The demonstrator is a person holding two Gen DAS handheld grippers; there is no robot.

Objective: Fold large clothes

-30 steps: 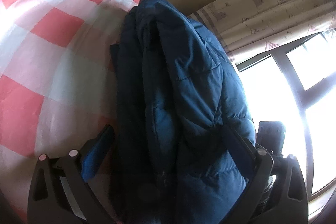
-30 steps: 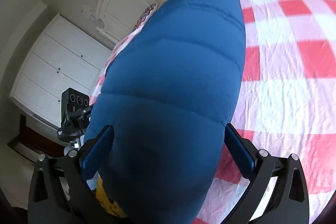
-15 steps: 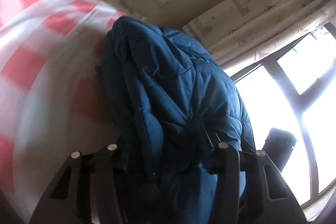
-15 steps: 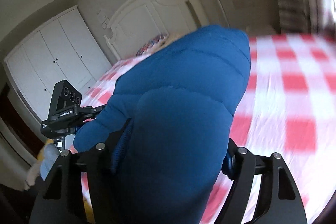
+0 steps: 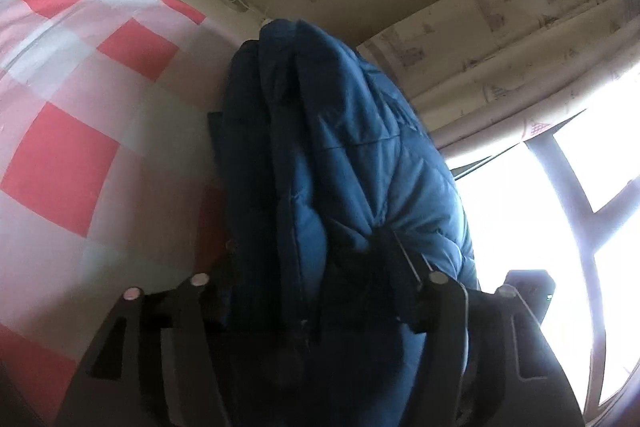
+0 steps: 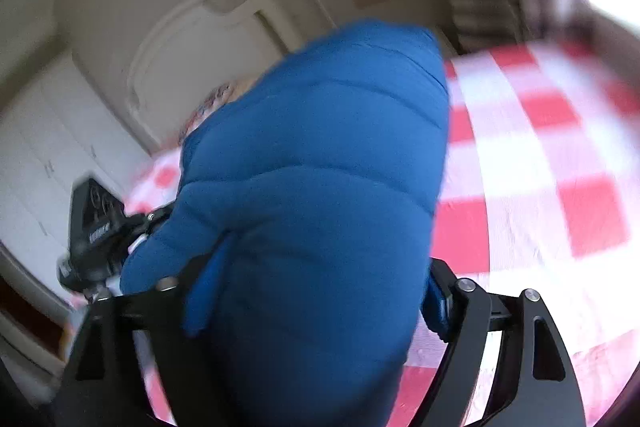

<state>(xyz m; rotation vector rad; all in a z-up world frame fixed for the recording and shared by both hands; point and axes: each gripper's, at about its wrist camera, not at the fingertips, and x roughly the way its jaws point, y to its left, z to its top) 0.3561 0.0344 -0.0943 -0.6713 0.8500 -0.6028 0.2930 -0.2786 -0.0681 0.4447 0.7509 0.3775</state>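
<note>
Blue puffy jacket (image 5: pixel 352 163) bunched up, over the bed (image 5: pixel 60 155).

Pinched tight by left gripper (image 5: pixel 320 287) and right gripper (image 6: pixel 316 291), fingers squeezing thick folds at both ends, probably to keep the layers together for the next fold.

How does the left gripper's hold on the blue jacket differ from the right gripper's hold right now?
The left gripper pinches a bunched, creased stack of the blue jacket, several folds showing edge-on; the right gripper clamps one smooth, puffy quilted panel of it. The left view sits dark against a bright window; the right view is brighter but motion-blurred. Both grippers are shut on the jacket over the red-and-white checked bedspread.
</note>
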